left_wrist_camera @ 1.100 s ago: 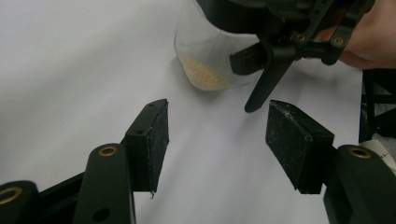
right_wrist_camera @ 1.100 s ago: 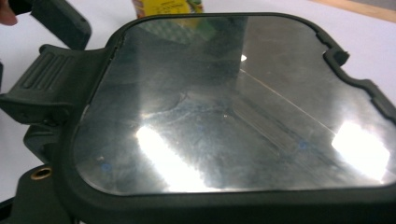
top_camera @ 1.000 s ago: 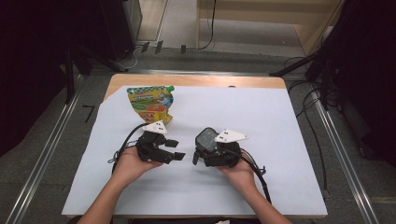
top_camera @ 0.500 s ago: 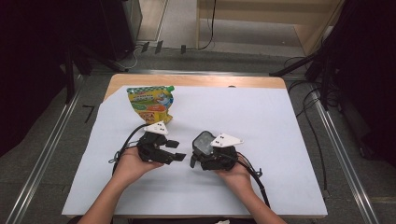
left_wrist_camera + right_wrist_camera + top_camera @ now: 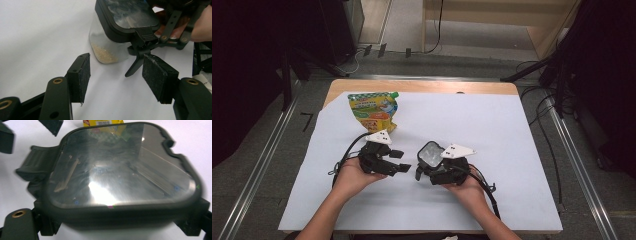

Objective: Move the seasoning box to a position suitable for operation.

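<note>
We list a wooden desk (image 5: 422, 86) under a white sheet (image 5: 512, 150), on grey floor with cables. Near its far left corner lies a colourful spouted pouch (image 5: 373, 111), print unreadable. At the near middle, our right gripper (image 5: 434, 172) pinches a clear black-lidded container (image 5: 430, 154) holding pale grains. Our left gripper (image 5: 399, 161), just beside, has jaws spread, empty.

Left claw (image 5: 115, 75) gapes before a tilted, black-lidded container (image 5: 117, 32) holding grains.
</note>
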`<move>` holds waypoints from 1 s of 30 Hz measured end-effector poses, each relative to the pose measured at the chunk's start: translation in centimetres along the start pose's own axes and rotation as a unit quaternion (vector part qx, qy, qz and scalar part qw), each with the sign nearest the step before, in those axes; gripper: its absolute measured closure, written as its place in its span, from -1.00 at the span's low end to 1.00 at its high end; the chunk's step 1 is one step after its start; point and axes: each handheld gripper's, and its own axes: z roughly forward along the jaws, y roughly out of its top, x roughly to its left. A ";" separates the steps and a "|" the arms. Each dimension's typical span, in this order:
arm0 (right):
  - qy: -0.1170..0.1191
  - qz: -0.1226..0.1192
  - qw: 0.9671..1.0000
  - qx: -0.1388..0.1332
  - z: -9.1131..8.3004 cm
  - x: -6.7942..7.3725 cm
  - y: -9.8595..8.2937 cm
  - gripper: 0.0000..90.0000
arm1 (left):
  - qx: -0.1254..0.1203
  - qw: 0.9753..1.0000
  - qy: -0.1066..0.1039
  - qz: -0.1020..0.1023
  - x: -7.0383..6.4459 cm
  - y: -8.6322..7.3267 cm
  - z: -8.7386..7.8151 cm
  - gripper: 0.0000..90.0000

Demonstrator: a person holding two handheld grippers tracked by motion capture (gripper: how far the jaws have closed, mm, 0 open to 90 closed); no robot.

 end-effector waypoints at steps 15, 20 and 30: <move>0.006 0.034 0.999 0.027 -5.5 -0.9 -0.9 -0.47 | -0.002 1.000 0.007 0.000 0.0 0.1 0.3 0.06; 0.012 0.036 0.999 0.008 -6.4 -1.3 -0.4 -0.28 | 0.006 1.000 0.006 0.000 -0.1 0.2 0.8 0.21; 0.035 0.016 0.999 0.031 -6.3 -1.1 0.0 0.38 | 0.025 1.000 -0.016 0.002 0.0 0.2 1.8 0.77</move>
